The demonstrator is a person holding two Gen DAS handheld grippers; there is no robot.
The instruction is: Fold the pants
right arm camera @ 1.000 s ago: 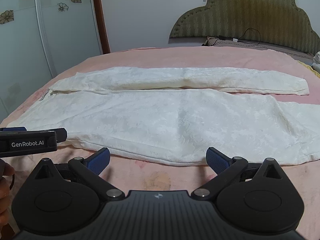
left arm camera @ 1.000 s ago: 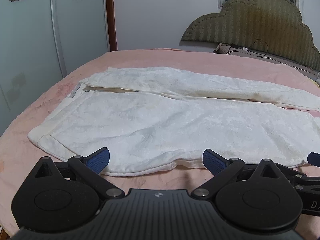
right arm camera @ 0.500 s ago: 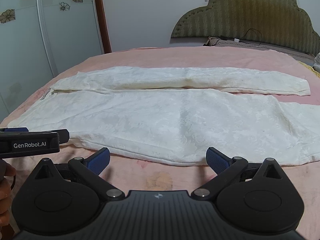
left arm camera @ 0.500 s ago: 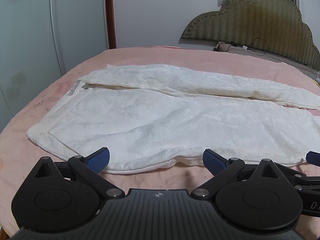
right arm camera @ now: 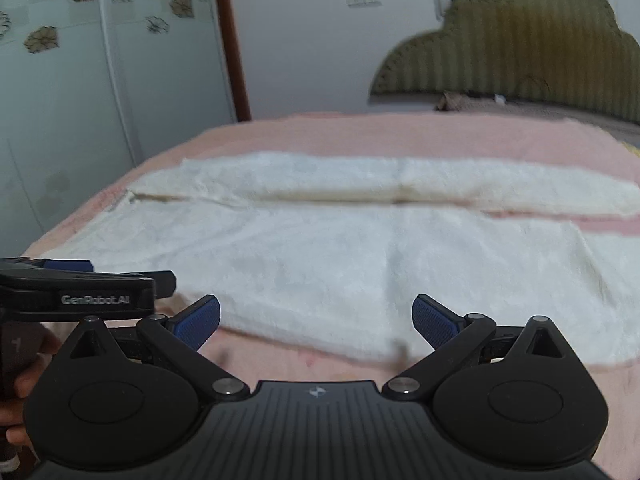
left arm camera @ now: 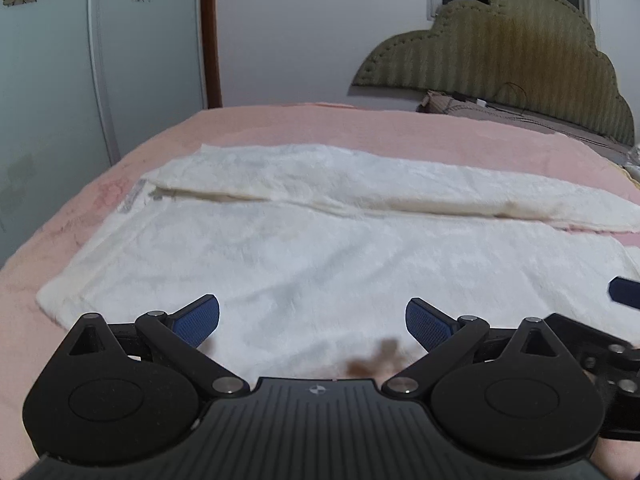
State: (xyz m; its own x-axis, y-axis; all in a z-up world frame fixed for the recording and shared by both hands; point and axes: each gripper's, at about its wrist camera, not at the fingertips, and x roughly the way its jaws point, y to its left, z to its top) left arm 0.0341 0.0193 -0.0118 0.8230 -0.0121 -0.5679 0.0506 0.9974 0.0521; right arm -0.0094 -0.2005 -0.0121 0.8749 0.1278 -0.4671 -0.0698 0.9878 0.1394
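left wrist view: the left gripper (left arm camera: 312,322) is spread wide over the near hem of the white pants (left arm camera: 320,248) lying flat on the pink bed (left arm camera: 360,124), waistband label showing, while the right wrist view, blurrier, has the right gripper (right arm camera: 316,322) equally spread, the far leg's end cut off.

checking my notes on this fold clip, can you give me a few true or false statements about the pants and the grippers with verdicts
1. The pants lie spread flat on a pink bedspread. True.
2. The left gripper is shut on the cloth. False: its jaws stand wide open, holding nothing.
3. The right gripper is open near the pants' near edge. True.
4. The pants are black. False: they are white.
5. The two legs lie stacked on each other. False: they lie side by side.
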